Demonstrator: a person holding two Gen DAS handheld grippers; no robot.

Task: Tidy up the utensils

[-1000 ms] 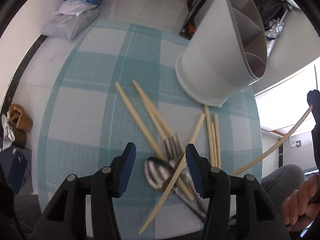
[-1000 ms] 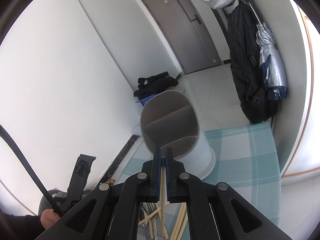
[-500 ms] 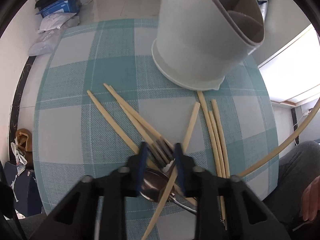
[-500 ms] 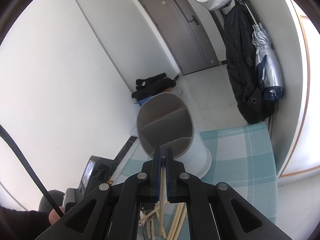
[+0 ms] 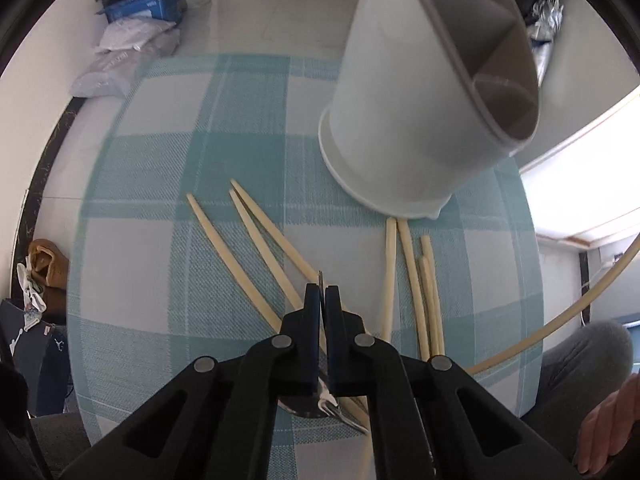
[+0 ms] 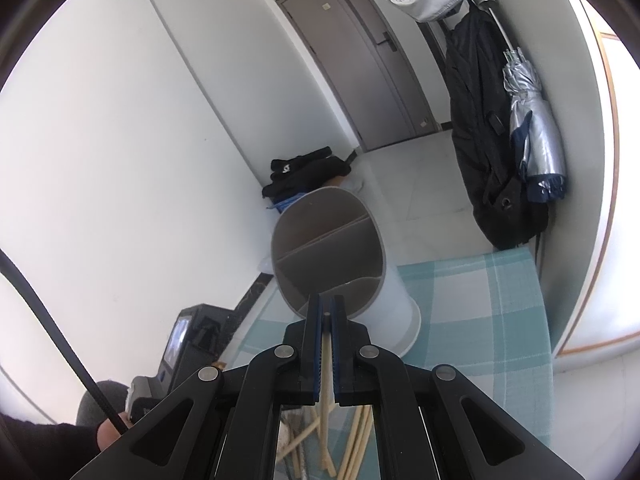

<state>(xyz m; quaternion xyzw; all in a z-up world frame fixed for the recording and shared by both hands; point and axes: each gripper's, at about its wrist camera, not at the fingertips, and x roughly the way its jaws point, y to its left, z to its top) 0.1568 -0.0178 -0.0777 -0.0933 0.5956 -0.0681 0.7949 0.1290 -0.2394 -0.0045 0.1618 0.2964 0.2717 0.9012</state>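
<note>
My left gripper is shut on a metal fork; a thin tine tip pokes out past the pads and its handle shows below them. A spoon bowl lies under the gripper. Several wooden chopsticks lie on the checked cloth. The white divided utensil holder stands behind them. My right gripper is shut on one chopstick, raised in front of the holder's mouth. That held chopstick also shows in the left wrist view.
The small table drops off at its rounded edges. Bags and parcels lie on the floor beyond it. Shoes sit at the left. A coat and umbrella hang at the right wall. A person's knee is at the table's near right.
My left gripper has closed from open onto the fork and lifted it off the pile. My right gripper has held the chopstick steady near the holder's mouth.
</note>
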